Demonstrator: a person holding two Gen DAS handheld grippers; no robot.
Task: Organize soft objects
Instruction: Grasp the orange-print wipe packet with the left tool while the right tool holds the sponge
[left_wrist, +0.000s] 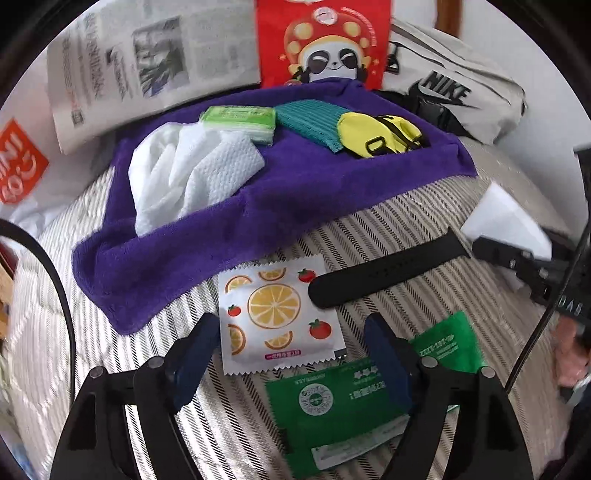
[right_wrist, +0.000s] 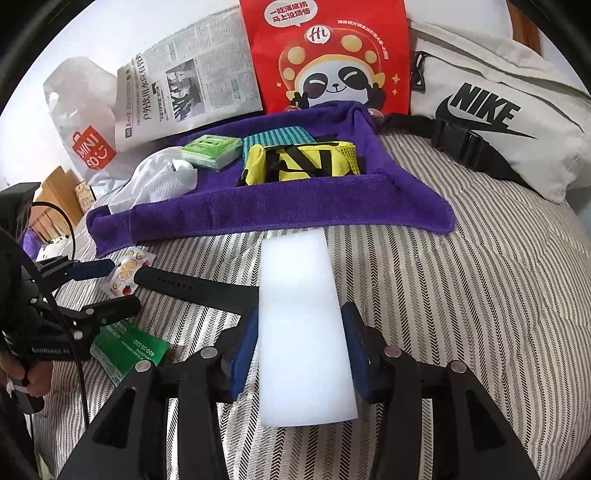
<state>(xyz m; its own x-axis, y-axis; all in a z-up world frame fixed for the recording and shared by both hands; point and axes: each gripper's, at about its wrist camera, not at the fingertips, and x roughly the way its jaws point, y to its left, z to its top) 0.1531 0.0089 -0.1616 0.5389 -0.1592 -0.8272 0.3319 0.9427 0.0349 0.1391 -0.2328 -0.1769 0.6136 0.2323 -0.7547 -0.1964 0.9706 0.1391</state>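
A purple towel (left_wrist: 280, 206) lies on the striped bed and carries a white cloth (left_wrist: 184, 173), a green tissue pack (left_wrist: 240, 122), a teal cloth (left_wrist: 310, 120) and a yellow pouch (left_wrist: 376, 134). My left gripper (left_wrist: 291, 354) is open above a fruit-print sachet (left_wrist: 277, 314) and a green packet (left_wrist: 351, 402). A black strap (left_wrist: 388, 271) lies beside them. My right gripper (right_wrist: 299, 354) is shut on a white foam block (right_wrist: 299, 325), whose far end reaches the towel (right_wrist: 258, 218).
A newspaper (right_wrist: 184, 81), a red panda bag (right_wrist: 328, 55) and a grey Nike waist bag (right_wrist: 498, 110) line the back. A Miniso plastic bag (right_wrist: 88, 122) sits at the left. The striped bedcover (right_wrist: 480, 295) is bare at the right.
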